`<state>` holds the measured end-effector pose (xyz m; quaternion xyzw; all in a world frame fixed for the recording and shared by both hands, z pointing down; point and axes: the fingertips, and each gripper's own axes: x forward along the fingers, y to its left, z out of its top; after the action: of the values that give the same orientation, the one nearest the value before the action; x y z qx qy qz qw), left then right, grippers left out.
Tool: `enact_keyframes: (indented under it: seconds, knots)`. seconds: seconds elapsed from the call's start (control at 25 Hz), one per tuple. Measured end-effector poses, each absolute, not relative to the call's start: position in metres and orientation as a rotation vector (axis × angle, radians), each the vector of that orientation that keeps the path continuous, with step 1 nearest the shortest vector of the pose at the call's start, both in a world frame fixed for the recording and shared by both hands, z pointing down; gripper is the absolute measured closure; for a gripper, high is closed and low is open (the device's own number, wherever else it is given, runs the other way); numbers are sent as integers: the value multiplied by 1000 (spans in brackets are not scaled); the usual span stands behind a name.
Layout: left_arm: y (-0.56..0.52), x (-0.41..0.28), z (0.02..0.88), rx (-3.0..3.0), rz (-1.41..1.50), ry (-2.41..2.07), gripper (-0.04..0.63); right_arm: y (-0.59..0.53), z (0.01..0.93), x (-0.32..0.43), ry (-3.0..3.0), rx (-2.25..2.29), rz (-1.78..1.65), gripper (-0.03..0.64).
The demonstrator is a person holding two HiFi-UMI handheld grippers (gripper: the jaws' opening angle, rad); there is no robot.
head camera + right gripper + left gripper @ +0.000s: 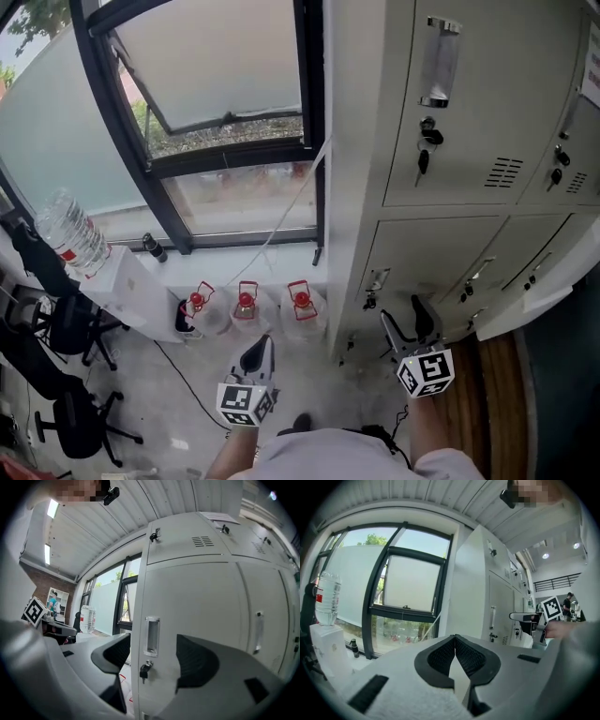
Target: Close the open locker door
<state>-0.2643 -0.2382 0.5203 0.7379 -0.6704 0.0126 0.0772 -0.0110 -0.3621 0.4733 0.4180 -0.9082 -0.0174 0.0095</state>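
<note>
A clear water bottle [72,234] stands on a white box [131,281] by the window [211,66], three red-capped jugs [247,307] below.

No text we can read anywhere. The water bottle [70,234] at the left of the head view has a red label, but the print is too small. The paper sheet [592,75] on the lockers [487,112], at the upper right edge, is cut off and illegible. The left gripper [262,343] and right gripper [406,317] carry black-and-white square markers: patterns only, no letters or digits.
</note>
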Motion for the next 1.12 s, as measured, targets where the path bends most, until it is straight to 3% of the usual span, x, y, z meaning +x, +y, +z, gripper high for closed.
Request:
enact_keyframes:
  seconds: [0.68,0.72,0.92,1.12]
  knots:
    - [-294,-86,507,2645,54,-1481,586,-270,494,154,-2481,1854,29,350]
    - [-293,-78,506,2661,54,-1455,586,-265,494,159,-2469,1874,32,364]
    - [-288,-44,499,2721,41,-1361,586,-242,494,168,-2500,1860,54,573]
    - [-280,-28,498,2750,51,-1310,586,-227,502,183,-2430,1957,115,599]
